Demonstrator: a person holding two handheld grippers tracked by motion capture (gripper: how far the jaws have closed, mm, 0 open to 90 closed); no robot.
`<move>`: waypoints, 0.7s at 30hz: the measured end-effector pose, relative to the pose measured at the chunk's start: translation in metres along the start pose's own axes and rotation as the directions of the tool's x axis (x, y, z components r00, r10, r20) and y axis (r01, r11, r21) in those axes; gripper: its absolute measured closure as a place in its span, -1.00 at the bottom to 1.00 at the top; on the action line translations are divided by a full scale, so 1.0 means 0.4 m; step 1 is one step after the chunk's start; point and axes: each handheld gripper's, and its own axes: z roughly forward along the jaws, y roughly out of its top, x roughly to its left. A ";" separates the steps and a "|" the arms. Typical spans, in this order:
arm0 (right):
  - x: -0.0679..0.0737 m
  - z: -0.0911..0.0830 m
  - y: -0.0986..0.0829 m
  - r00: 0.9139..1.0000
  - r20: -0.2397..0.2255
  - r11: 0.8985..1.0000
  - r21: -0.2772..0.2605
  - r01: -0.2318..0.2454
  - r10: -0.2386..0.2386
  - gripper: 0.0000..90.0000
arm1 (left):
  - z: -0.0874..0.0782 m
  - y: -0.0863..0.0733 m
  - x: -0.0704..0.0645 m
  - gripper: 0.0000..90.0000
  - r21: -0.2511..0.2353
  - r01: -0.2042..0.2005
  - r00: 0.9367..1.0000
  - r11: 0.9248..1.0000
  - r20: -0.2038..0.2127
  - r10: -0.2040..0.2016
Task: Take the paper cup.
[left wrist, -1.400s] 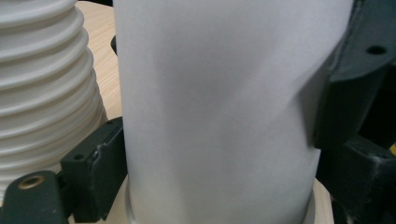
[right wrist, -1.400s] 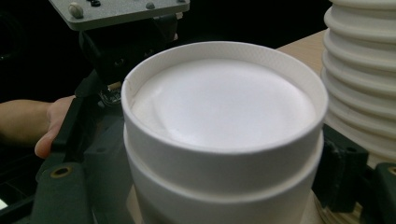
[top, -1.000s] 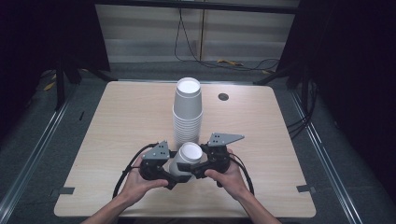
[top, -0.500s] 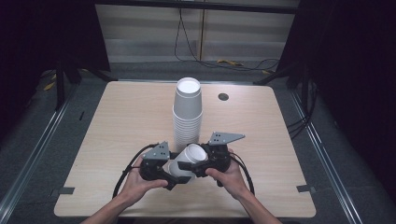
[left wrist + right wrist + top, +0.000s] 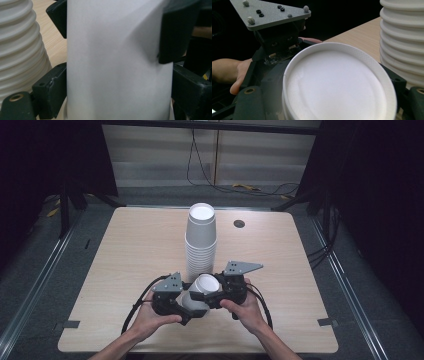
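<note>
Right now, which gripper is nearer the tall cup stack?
Right, slightly. The right gripper sits just right of the cup stack base; the left gripper sits lower-left. Both hold the single cup.

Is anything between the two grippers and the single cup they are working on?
Nothing visible. The cup sits directly between the left gripper and the right gripper, black jaws against its wall. The cup stack stands just behind, apart.
</note>
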 end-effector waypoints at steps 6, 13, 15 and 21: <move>0.004 0.004 -0.003 1.000 -0.003 1.000 0.013 0.008 -0.008 -0.48 | -0.002 -0.002 -0.002 -0.71 0.028 -0.016 1.000 0.999 -0.006 0.016; -0.001 0.008 -0.004 0.999 -0.033 1.000 0.023 -0.005 0.006 -0.59 | -0.008 -0.002 0.003 -0.65 0.069 -0.035 0.999 0.997 -0.005 0.035; 0.000 0.005 -0.002 0.999 -0.032 1.000 0.018 -0.004 0.004 -0.63 | -0.009 -0.003 0.005 -0.65 0.081 -0.032 0.999 0.996 -0.007 0.033; -0.001 -0.012 0.003 1.000 -0.026 1.000 0.017 -0.004 0.005 -0.70 | -0.017 -0.004 0.012 -0.65 0.096 -0.035 0.999 0.995 -0.007 0.036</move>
